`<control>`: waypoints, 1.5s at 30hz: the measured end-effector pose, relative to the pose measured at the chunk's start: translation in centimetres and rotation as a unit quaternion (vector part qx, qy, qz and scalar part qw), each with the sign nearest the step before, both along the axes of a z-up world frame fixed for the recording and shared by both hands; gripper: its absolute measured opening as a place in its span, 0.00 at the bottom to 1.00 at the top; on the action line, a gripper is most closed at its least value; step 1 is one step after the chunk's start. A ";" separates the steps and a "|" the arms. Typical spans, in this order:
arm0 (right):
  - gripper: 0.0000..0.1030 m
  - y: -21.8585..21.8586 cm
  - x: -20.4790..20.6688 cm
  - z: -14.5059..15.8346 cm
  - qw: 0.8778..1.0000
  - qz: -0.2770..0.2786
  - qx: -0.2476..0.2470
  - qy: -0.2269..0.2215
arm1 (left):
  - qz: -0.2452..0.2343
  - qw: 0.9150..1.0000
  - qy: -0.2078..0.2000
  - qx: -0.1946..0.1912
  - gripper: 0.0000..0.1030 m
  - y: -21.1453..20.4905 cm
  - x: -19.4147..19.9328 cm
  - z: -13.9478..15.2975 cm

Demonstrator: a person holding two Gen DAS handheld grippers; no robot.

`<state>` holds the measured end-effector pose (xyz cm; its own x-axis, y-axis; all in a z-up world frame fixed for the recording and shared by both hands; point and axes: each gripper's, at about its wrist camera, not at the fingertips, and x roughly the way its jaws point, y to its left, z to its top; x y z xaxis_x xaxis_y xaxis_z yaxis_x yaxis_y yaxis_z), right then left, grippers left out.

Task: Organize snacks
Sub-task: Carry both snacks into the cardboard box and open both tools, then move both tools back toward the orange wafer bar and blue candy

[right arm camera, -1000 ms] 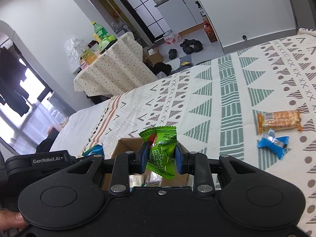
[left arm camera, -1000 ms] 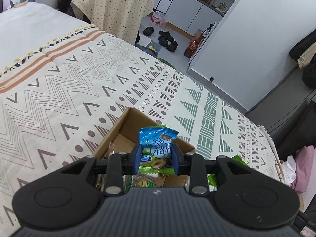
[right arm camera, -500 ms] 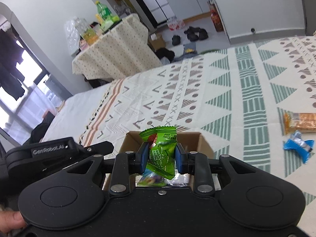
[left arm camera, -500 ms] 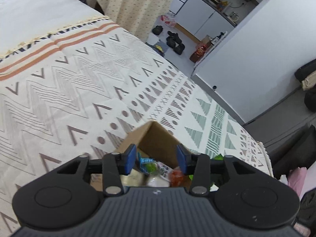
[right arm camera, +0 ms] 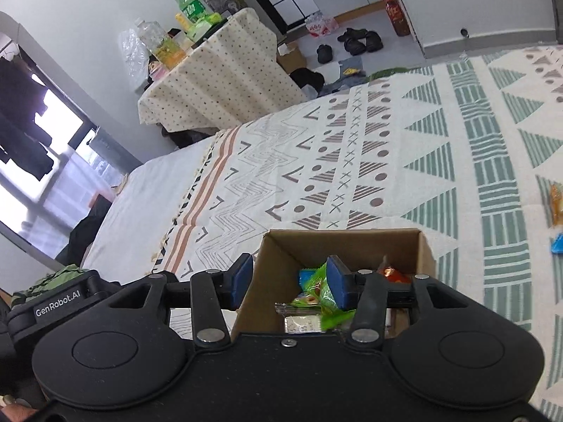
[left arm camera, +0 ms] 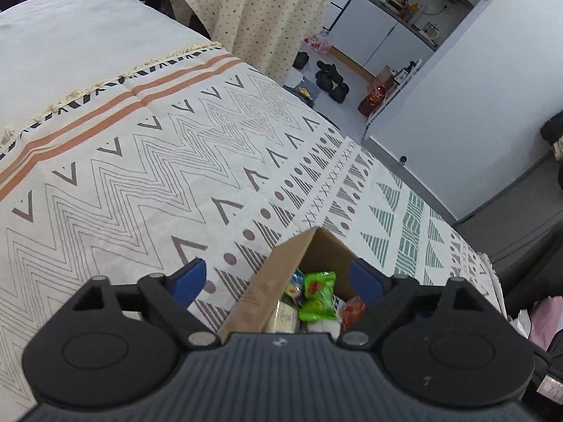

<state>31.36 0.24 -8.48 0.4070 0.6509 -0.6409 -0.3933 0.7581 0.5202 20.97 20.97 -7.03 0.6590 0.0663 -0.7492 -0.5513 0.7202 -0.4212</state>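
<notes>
Patterned blanket [left arm camera: 147, 161] carries one box [right arm camera: 281, 263]; both grippers, left [left arm camera: 278, 281] and right [right arm camera: 288, 281], hang over it, jaws opening and gripping nothing. Several snacks lie inside, one green packet [left arm camera: 318, 295] uppermost. Two more snacks, orange [right arm camera: 556, 204] and blue [right arm camera: 557, 244], lie at the blanket's right edge.

Both views bright, even daylight, soft shadows only. Right wrist view: window [right arm camera: 42, 161] at left blown out, glare w/ dark clothes silhouetted vs it. Strong fisheye bend at edges, corners vignetted black. Slight motion blur at far right edge; bed cover [left arm camera: 147, 176] pattern sharp.
</notes>
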 end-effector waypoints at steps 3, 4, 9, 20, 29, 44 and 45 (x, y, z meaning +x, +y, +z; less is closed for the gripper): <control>0.49 -1.7 -0.4 0.3 1.000 -0.007 0.002 -0.001 | -0.006 1.000 -0.003 0.008 0.94 -1.1 -0.5 0.5; 0.49 -2.2 -0.4 0.4 1.000 -0.010 0.001 -0.002 | -0.005 1.000 -0.002 0.010 0.94 -1.4 -0.6 0.6; 0.61 -5.1 -0.8 1.5 1.000 -0.027 0.001 -0.008 | -0.008 1.000 -0.006 0.014 0.98 -3.3 -1.1 1.7; 0.83 -11.2 -0.7 2.8 0.999 -0.038 0.005 -0.025 | -0.027 0.999 -0.022 0.031 1.00 -9.4 -1.0 3.2; 0.85 -16.0 -0.1 2.7 0.997 -0.058 0.032 -0.026 | -0.043 0.998 -0.013 0.051 1.00 -14.3 0.3 3.3; 0.87 -22.3 0.3 2.4 0.997 -0.039 0.025 -0.054 | -0.069 0.996 0.005 0.062 1.00 -21.6 3.0 1.1; 0.87 -22.6 0.4 2.2 0.998 -0.036 0.023 -0.055 | -0.068 0.996 0.005 0.063 1.00 -21.9 3.3 0.9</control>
